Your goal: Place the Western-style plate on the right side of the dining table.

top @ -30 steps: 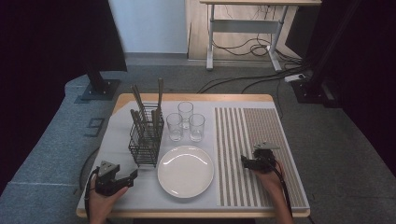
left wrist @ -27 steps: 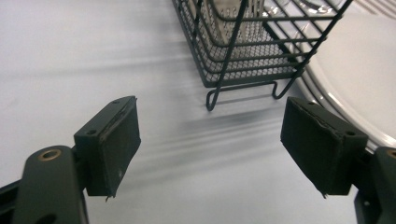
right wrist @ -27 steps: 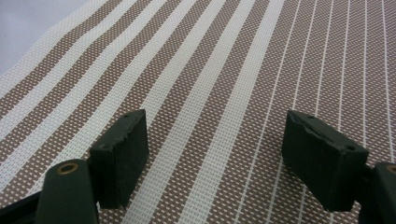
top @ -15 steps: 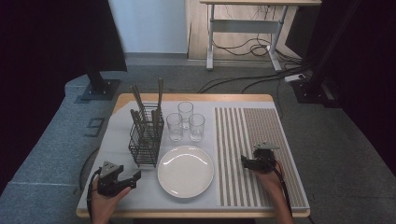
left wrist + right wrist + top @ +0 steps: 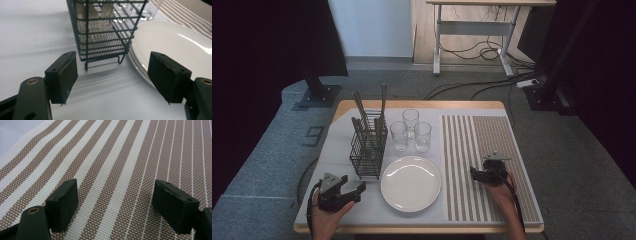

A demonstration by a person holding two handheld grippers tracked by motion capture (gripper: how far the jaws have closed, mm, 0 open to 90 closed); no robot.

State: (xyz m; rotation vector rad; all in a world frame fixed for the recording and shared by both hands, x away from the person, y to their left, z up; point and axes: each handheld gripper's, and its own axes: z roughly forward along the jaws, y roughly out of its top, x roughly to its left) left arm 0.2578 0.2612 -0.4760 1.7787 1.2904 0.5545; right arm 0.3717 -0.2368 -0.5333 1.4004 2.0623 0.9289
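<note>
A: Nearest the table's front edge, what do you see?

B: The left gripper point(image 5: 346, 192) sits low over the smooth white surface, jaws spread wide with nothing between them. In the left gripper view its flat black pads point(image 5: 65, 75) are matte and blocky, and they frame the foot of the wire basket point(image 5: 105, 32).

A: And the other hand?

B: The right gripper point(image 5: 478, 174) rests over the striped placemat point(image 5: 492, 150), jaws likewise wide apart and empty. The right gripper view shows the placemat point(image 5: 120, 157) as a coarse woven mesh, brown bands alternating with cream ones that narrow to thin lines on one side.

A: Between the hands?

B: A round, glossy white plate point(image 5: 410, 183), shallow-rimmed, lies just right of the left gripper and touches neither claw.

A: Farther back?

B: The wire basket point(image 5: 368, 150), a dark rectangular grid with fine mesh low down, stands just beyond the left gripper, beside the plate. Long dark utensil handles point(image 5: 362, 112) lean out of it. Behind the plate, three clear cylindrical glasses point(image 5: 411, 130) cluster upright, close together.
</note>
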